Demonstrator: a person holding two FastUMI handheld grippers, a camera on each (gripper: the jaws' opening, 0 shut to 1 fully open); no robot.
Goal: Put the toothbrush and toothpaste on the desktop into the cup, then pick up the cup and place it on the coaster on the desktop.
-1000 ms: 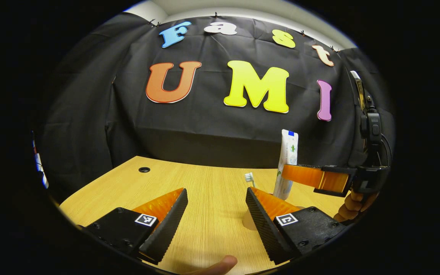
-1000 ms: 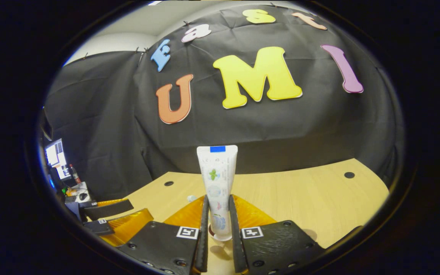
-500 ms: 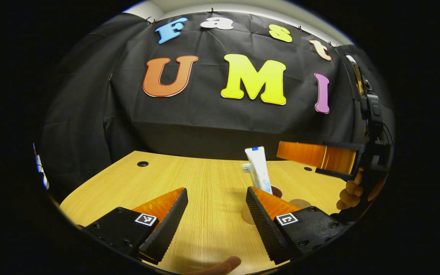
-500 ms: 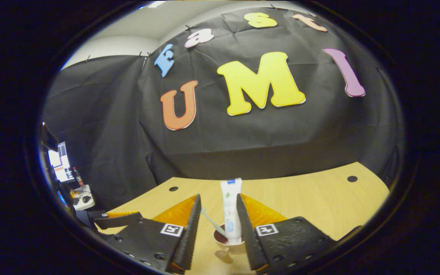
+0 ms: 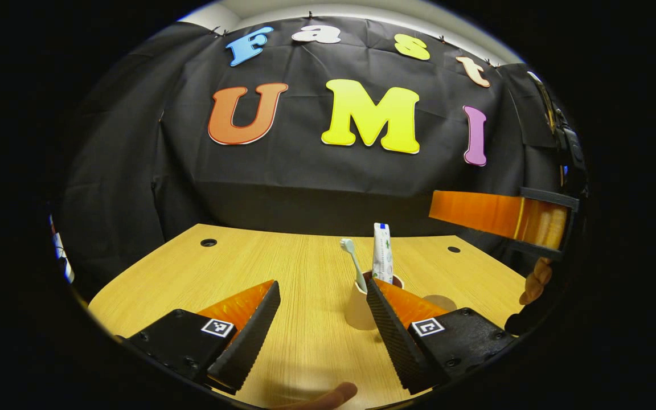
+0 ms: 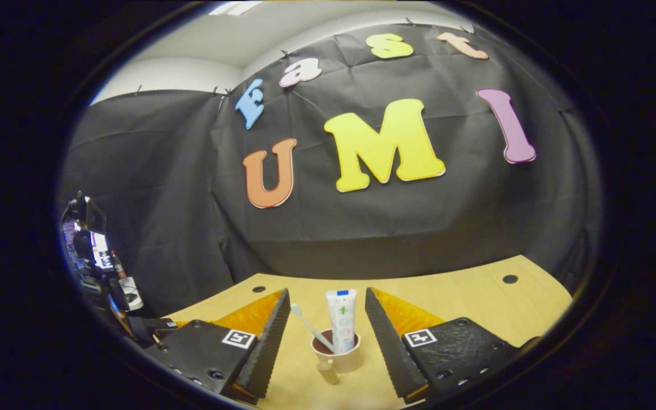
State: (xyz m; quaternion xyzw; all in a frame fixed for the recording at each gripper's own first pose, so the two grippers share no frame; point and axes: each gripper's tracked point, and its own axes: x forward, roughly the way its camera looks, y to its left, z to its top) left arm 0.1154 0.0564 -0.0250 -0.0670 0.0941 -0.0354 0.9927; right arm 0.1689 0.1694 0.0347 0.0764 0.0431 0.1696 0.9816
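**One cup, one brush, one tube on the desk; both grippers open**

In the left gripper view I count one cup (image 5: 359, 310) standing on the wooden desktop (image 5: 282, 267), with one toothbrush (image 5: 353, 263) leaning out of it to the left and one toothpaste tube (image 5: 382, 259) standing nearly upright in it. My left gripper (image 5: 322, 319) has its two fingers spread wide and holds nothing; the cup sits just beyond the right finger, partly hidden by it. One round coaster (image 5: 439, 302) lies flat on the desk to the right of the cup, apart from it. The right gripper (image 5: 504, 219) hangs above the desk at the far right, with part of a hand (image 5: 534, 280) below it. I see two round holes in the desktop, one far left and one far right.

In the right gripper view the same single cup (image 6: 337, 356) stands between my right gripper's (image 6: 328, 333) two fingers, which are wide apart and touch nothing. The toothbrush (image 6: 310, 328) slants left and the tube (image 6: 342, 320) stands straight. A small handle-like lump shows at the cup's front, though I can't make it out clearly. The left gripper (image 6: 160, 327) shows low at the left.
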